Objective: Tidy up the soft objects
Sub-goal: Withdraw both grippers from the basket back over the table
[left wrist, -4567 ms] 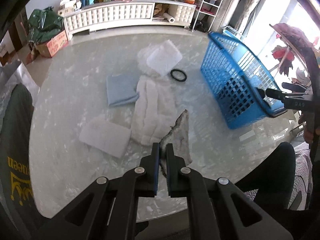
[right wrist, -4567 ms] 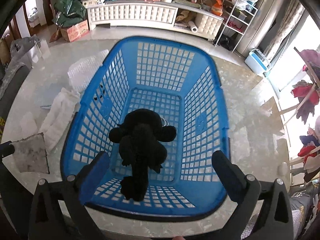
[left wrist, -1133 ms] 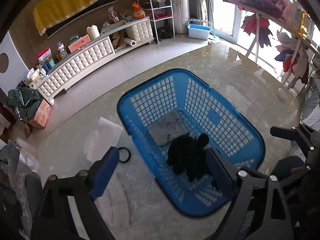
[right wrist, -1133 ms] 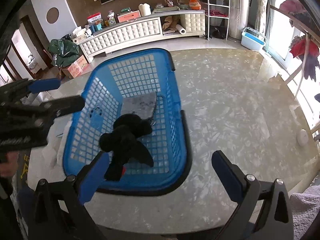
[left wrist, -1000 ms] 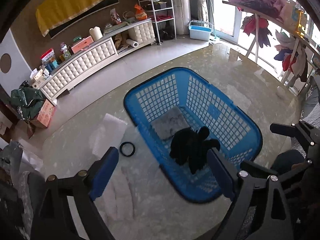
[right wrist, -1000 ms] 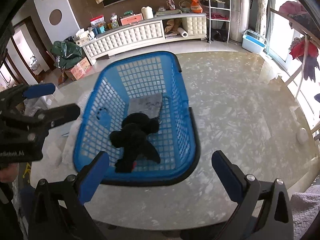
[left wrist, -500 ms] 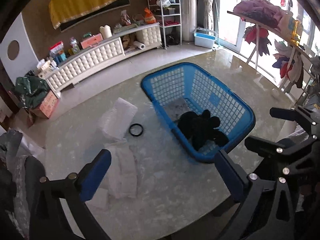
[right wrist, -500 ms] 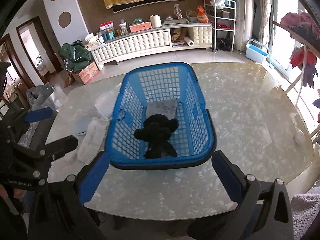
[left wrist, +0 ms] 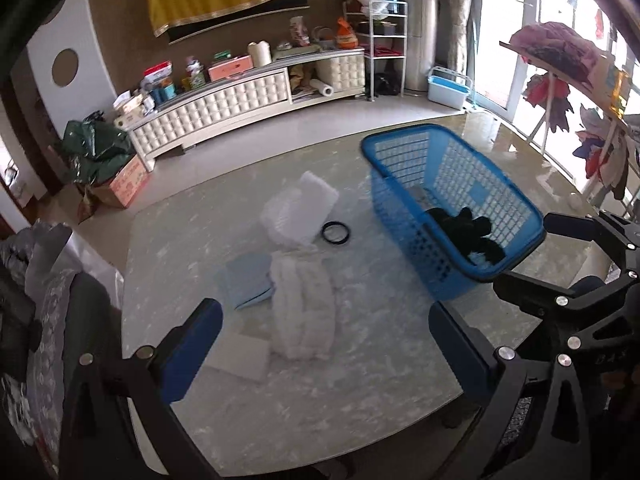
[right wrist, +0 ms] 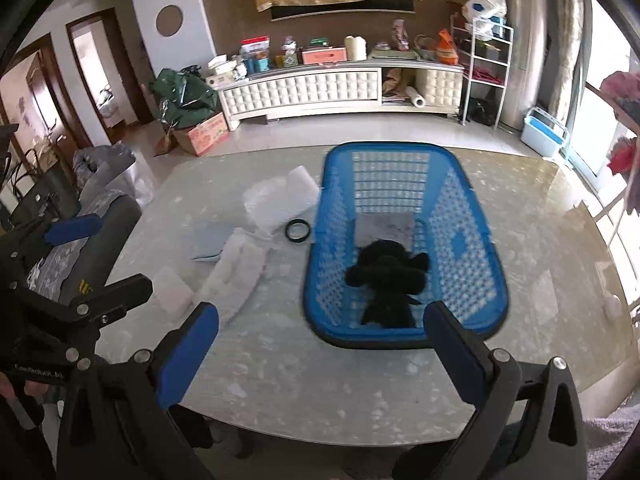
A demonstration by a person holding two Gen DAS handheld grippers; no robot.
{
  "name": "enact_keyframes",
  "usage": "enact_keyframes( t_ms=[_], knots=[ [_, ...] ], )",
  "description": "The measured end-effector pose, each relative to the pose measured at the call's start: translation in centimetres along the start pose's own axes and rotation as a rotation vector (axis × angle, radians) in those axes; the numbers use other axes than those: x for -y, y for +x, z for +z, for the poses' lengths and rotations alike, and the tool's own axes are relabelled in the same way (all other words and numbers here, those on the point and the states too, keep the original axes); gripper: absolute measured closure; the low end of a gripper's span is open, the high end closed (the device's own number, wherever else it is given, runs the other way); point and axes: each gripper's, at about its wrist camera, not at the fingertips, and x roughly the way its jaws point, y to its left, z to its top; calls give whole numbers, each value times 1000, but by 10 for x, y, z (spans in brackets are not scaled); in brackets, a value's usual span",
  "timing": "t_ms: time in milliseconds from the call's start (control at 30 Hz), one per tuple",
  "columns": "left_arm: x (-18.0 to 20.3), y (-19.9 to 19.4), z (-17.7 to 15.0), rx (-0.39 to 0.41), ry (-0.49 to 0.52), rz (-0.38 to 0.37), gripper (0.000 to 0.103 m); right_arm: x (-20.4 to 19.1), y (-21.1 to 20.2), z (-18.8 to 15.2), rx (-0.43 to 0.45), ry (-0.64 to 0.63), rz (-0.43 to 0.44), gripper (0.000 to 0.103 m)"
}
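Both my left claw (left wrist: 324, 344) and right claw (right wrist: 320, 344) spread, empty. White fluffy folded cloth (left wrist: 303, 309) mid-desk, beside blue plastic basket (right wrist: 464, 184): light, floppy; I'd pinch a folded edge.

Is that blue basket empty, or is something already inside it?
Not empty. The blue basket holds a black plush toy and, behind it, a flat grey cloth on its floor.

Glossy marble-look table (right wrist: 540, 280), blue plastic lattice basket (right wrist: 472, 216), fluffy white cloth (left wrist: 304, 304), fuzzy black plush (right wrist: 388, 276)
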Motion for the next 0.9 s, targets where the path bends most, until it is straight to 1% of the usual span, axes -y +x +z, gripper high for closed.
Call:
enact_keyframes(
  t_ms=[233, 333, 400, 467, 500, 567, 633, 767, 900],
  knots=[
    [-38, 5, -18, -10, -50, 13, 1, -26, 21, 8, -15, -50, 30, 0],
    [-56, 11, -27, -17, -67, 27, 1, -37, 35, 12, -37, -62, 52, 0],
    [-67, 17, -32, -30, -88, 18, 1, -47, 47, 13, -58, -71, 62, 0],
    [-78, 24, -37, -39, -108, -15, 1, -54, 60, 13, -85, -80, 72, 0],
    [-83, 27, -40, -38, -115, -20, 1, -57, 65, 13, -95, -85, 79, 0],
    [-93, 34, -45, -35, -125, 1, 1, -64, 79, 14, -122, -97, 89, 0],
    [-104, 45, -49, -56, -151, 14, 1, -71, 92, 14, -149, -104, 96, 0],
    [-123, 64, -58, -94, -197, -23, 1, -79, 111, 15, -186, -108, 101, 0],
    [-135, 86, -66, -121, -212, -3, 1, -91, 131, 16, -216, -112, 103, 0]
  ],
)
